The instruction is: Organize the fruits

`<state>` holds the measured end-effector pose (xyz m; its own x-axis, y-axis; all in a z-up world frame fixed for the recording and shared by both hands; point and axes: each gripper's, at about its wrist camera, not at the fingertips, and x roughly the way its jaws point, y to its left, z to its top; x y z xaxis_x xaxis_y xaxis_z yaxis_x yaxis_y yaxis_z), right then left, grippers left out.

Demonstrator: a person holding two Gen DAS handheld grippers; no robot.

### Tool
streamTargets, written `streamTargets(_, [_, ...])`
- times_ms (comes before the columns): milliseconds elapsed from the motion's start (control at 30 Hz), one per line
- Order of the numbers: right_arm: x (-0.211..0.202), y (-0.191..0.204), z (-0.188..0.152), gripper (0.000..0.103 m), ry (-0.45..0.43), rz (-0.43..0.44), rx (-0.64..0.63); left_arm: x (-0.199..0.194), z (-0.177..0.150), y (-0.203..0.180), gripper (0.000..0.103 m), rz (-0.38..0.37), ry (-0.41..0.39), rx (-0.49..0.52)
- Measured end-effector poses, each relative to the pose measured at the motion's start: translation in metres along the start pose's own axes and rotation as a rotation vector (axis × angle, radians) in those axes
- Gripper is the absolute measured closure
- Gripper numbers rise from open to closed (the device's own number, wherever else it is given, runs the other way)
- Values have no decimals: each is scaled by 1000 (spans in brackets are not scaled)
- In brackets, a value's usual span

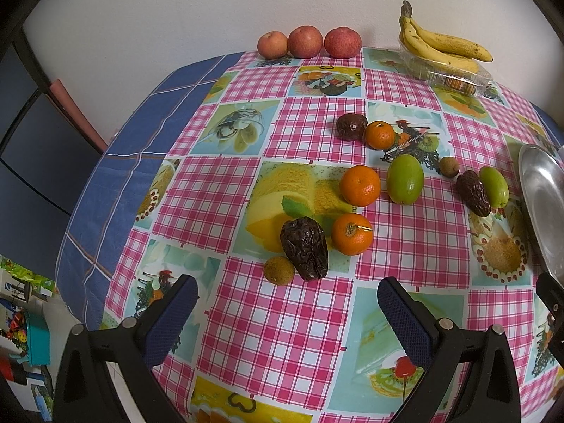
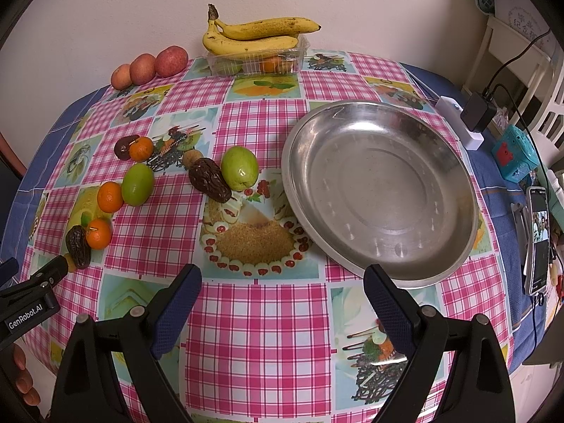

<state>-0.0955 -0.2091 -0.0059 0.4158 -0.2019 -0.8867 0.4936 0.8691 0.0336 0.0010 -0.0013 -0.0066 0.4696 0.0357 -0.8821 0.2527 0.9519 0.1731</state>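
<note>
Loose fruit lies on the checked tablecloth: three oranges (image 1: 359,185), two green fruits (image 1: 404,179), three dark dates (image 1: 304,249) and two small brown longans (image 1: 279,270). My left gripper (image 1: 287,298) is open and empty, just short of the nearest date and longan. A steel plate (image 2: 380,190) holds nothing and sits right of the fruit. My right gripper (image 2: 282,287) is open and empty, near the plate's front rim. A green fruit (image 2: 239,167) and a date (image 2: 209,179) lie just left of the plate. The left gripper (image 2: 38,278) shows at the right wrist view's left edge.
Three apples (image 1: 306,41) line the wall at the back. Bananas (image 2: 253,33) rest on a clear plastic box (image 2: 257,61) holding more fruit. A phone (image 2: 537,239), charger (image 2: 476,112) and blue toy (image 2: 514,157) lie at the table's right edge.
</note>
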Motion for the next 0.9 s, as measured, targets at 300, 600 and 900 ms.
streamTargets(300, [0, 0, 0, 10, -1, 0, 1, -1, 0, -1, 0, 4, 0, 11])
streamTargets(600, [0, 0, 0, 10, -1, 5, 1, -2, 4, -1, 0, 0, -7, -3])
streamTargets(900, [0, 21, 18, 10, -59, 118, -21, 8, 19, 37, 0, -68, -46, -48])
